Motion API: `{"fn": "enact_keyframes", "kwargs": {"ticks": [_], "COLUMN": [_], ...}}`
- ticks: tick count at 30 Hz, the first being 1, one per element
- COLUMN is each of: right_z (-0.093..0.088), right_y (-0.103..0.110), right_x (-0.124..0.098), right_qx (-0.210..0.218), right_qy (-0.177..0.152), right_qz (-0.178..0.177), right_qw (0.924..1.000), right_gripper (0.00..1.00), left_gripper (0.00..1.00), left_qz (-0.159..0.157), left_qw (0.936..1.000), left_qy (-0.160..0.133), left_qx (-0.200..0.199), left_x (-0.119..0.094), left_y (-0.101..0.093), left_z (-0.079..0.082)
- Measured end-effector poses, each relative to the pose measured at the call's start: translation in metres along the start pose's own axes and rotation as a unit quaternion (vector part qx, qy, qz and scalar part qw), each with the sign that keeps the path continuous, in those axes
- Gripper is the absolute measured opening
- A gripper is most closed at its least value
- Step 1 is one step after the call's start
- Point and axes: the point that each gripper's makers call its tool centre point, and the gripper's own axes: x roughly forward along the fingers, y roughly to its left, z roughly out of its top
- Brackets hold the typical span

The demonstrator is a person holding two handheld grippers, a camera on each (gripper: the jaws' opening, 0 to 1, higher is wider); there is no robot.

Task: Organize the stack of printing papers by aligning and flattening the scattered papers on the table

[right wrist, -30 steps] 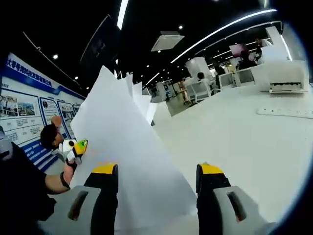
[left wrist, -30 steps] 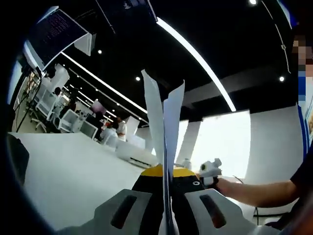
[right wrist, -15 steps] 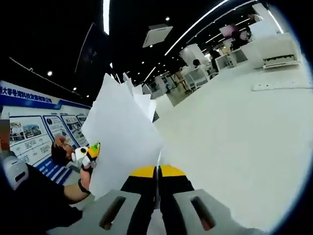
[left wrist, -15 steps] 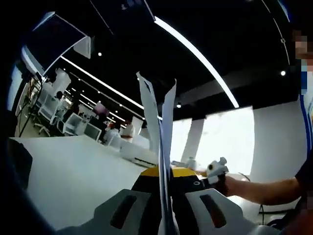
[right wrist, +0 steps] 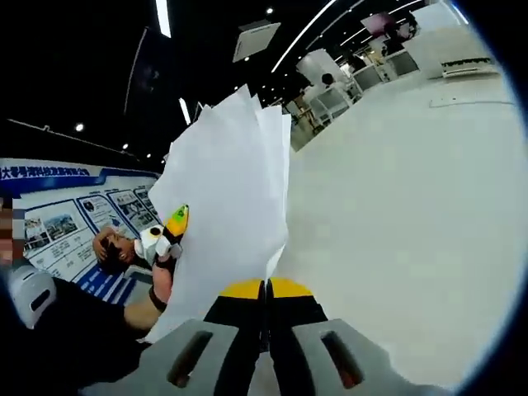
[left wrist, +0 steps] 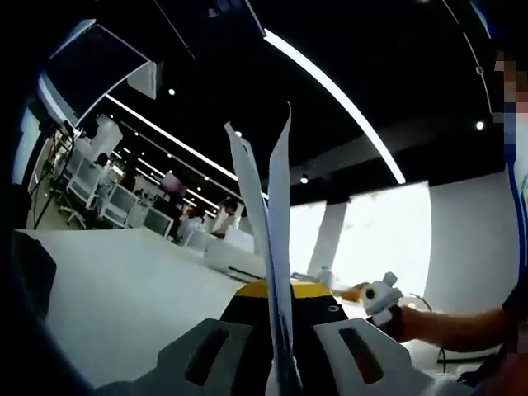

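Right now the left gripper (left wrist: 279, 307) has its two jaws pressed together on the papers (left wrist: 272, 247), which stick up edge-on from between the yellow tips. From this side about three thin sheet edges can be counted, fanned a little at the top. The right gripper (left wrist: 381, 294) shows at the right of the left gripper view, held in a hand (left wrist: 400, 322) with a bare forearm behind it.

Seen from the right gripper view, the right gripper (right wrist: 266, 304) also has its two jaws closed tight on the papers (right wrist: 231, 206), at a lower corner of the bunch. Four or five sheet corners peek out at the top, not lined up. The bunch is held up in the air above the white table (right wrist: 412, 206), not lying on it. The left gripper (right wrist: 169, 231) shows at the far edge of the sheets.

A white box (left wrist: 235, 257) sits far back on the table (left wrist: 115, 289). Several people (left wrist: 177, 202) are at desks far away; how many cannot be told.
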Motion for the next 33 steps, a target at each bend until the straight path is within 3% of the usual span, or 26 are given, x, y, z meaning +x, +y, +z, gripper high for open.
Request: {"fn": "enact_keyframes", "kwargs": {"ticks": [3,7,14,21,23,24,25,27,28,33], "right_z": [0.002,0.017,0.026,0.013,0.009,0.002,0.001,-0.003,0.0,0.005], "right_y": [-0.001,-0.007,-0.015,-0.008,-0.008,-0.01,-0.007,-0.001,0.001,0.01], "right_x": [0.001,-0.01,-0.018,-0.002,0.0,0.002,0.004,0.007,0.006,-0.001], "right_qx": [-0.01,0.037,0.051,0.036,0.017,0.005,0.0,-0.021,-0.038,-0.05], "right_qy": [-0.028,-0.105,-0.165,-0.137,-0.127,-0.106,-0.105,-0.093,-0.103,-0.126], "right_qz": [-0.028,-0.05,-0.08,-0.087,-0.093,-0.102,-0.106,-0.091,-0.087,-0.069], "right_qw": [0.9992,0.9925,0.9817,0.9861,0.9874,0.9891,0.9888,0.9913,0.9902,0.9883], "right_gripper": [0.0,0.0,0.0,0.0,0.0,0.0,0.0,0.0,0.0,0.24], "left_gripper": [0.07,0.08,0.08,0.07,0.06,0.06,0.06,0.06,0.06,0.05], "left_qz": [0.001,0.0,-0.001,0.002,0.002,0.007,0.012,0.009,0.008,0.015], "left_qw": [1.0,1.0,1.0,1.0,1.0,0.9999,0.9996,0.9996,0.9994,0.9986], "left_qy": [-0.003,-0.003,-0.004,-0.008,-0.007,-0.009,-0.022,-0.027,-0.03,-0.043], "left_qx": [-0.002,0.0,0.001,-0.002,0.0,0.006,0.009,-0.007,-0.013,-0.025], "left_x": [-0.001,0.0,0.0,-0.001,-0.001,-0.002,-0.004,-0.005,-0.005,-0.005], "left_y": [0.001,0.0,0.0,0.001,0.001,0.002,0.003,0.004,0.004,0.008], "left_z": [0.001,0.001,0.001,0.002,0.002,0.003,0.007,0.009,0.01,0.016]}}
